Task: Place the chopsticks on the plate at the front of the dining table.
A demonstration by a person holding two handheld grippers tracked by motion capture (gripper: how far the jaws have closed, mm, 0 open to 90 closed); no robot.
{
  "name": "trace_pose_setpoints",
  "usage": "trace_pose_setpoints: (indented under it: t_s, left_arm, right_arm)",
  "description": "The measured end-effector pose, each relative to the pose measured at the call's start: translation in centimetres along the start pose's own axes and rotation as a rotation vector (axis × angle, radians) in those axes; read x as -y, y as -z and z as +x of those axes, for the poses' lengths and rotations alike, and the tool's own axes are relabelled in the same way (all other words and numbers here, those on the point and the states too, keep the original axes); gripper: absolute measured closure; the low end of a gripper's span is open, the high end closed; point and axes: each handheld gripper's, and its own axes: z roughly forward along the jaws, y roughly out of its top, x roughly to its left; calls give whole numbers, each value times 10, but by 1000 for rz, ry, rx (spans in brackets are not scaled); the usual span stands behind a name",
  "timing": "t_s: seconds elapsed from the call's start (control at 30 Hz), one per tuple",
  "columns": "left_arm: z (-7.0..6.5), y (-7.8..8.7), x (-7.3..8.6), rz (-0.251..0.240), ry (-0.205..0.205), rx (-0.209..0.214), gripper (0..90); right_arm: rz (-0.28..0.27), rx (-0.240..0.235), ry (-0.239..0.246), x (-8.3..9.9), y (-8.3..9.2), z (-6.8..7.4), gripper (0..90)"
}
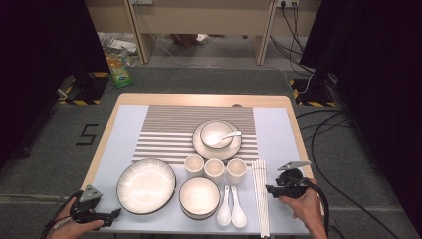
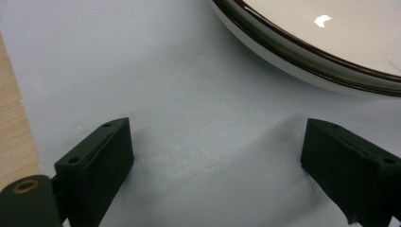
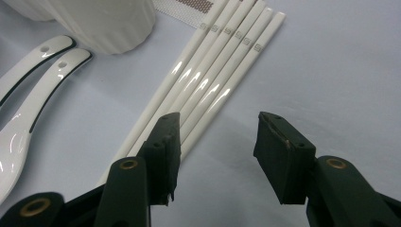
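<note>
Right gripper (image 3: 215,142) closest to lens in its own view: jaws parted, nothing between the pads. White chopsticks (image 3: 213,78) lie in a tight bundle on the pale mat (image 3: 331,71), running away from the fingers. Left finger (image 3: 165,146) sits over the near end of the bundle; can't tell if it touches. Right finger is off to the side over bare mat. Two white spoons (image 3: 33,90) left of the fingers, apart from them; ribbed cup (image 3: 104,21) beyond, up-left.

High view: right gripper (image 1: 278,188) just beside the chopsticks (image 1: 261,196), jaws pointing at them.

Left gripper (image 2: 215,156): jaws wide apart, empty, bare mat between the pads. Dark-rimmed plate (image 2: 307,56) ahead and to the right of the fingers, not touching. Wooden table edge (image 2: 14,137) just outside the left finger.

High view: left gripper (image 1: 102,215) near the plate (image 1: 146,185), small gap.
</note>
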Motion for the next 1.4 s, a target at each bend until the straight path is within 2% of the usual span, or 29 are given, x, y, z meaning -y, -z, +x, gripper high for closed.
trace_pose_setpoints:
  t_s: [0.23, 0.37, 0.4, 0.47, 0.63, 0.73, 0.83, 1.0, 1.13, 1.4]
  left_arm:
    - [0, 0, 0, -4, 1, -1, 89]
    - [0, 0, 0, -2, 0, 0, 89]
    - [0, 0, 0, -4, 1, -1, 89]
    - [0, 0, -1, 4, -1, 0, 89]
    - [0, 0, 0, 3, -1, 0, 89]
    - [0, 0, 0, 4, -1, 0, 89]
    - [0, 0, -1, 3, 0, -1, 88]
    - [0, 0, 0, 3, 0, 0, 89]
    - [0, 0, 0, 3, 1, 0, 89]
    - [0, 0, -1, 8, -1, 1, 89]
  right_arm:
    - [46, 15, 12, -6, -10, 4, 517]
    - [60, 13, -1, -10, -14, 2, 530]
    - [60, 13, 17, -10, -15, 0, 536]
    - [77, 21, 5, -10, -15, 1, 540]
    - [79, 6, -5, -11, -16, -1, 552]
    - [81, -18, -19, -13, -18, -1, 573]
    - [115, 2, -6, -15, -19, -1, 588]
    - [132, 9, -8, -16, -20, -2, 615]
    - [169, 15, -12, -20, -20, -5, 675]
    - [225, 14, -50, -28, -22, -7, 694]
